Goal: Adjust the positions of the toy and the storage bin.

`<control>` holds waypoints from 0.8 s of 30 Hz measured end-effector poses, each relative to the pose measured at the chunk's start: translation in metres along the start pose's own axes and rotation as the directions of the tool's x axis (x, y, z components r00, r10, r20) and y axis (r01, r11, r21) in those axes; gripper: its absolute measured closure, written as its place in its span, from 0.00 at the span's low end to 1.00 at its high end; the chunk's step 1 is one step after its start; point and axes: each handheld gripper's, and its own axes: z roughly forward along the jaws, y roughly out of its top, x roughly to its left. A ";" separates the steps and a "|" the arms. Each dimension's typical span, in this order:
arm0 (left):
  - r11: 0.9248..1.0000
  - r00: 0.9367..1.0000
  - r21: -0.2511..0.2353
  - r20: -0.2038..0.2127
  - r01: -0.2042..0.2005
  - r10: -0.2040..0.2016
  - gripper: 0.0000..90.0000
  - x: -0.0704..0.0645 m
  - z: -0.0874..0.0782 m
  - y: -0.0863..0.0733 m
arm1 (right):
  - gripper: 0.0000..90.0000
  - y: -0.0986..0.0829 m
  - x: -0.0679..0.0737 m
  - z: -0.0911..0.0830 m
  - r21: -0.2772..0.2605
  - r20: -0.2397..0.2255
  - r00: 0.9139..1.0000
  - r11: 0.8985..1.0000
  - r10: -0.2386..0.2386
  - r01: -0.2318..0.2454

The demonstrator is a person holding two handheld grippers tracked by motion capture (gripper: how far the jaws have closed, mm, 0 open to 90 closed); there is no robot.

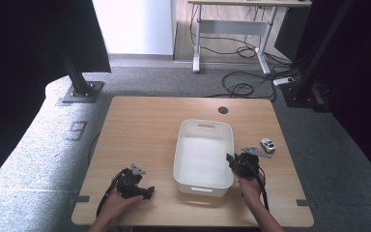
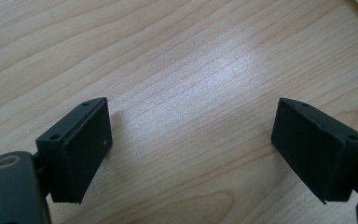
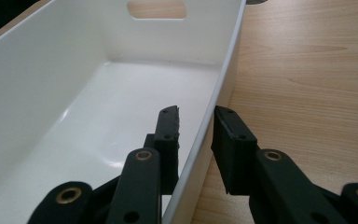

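Right gripper [image 3: 196, 140]: jaws clamped astride the thin right wall of the glossy white plastic bin [image 1: 188, 145], mid-table. Left gripper [image 2: 191, 154]: matte jaws wide apart over bare woodgrain table [image 1: 140, 125]. Small toy car [image 1: 268, 144] indistinct.

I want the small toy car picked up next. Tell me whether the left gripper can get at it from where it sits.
Probably not directly. The left gripper rests open at the table's near left, and the white bin stands between it and the toy car. The right gripper, pinching the bin's right wall, is far closer.
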 end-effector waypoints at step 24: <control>1.000 1.000 0.002 0.004 -0.007 0.007 0.14 -0.001 -0.001 -0.001 | 0.50 0.004 -0.005 -0.005 0.005 -0.056 0.998 1.000 -0.007 0.008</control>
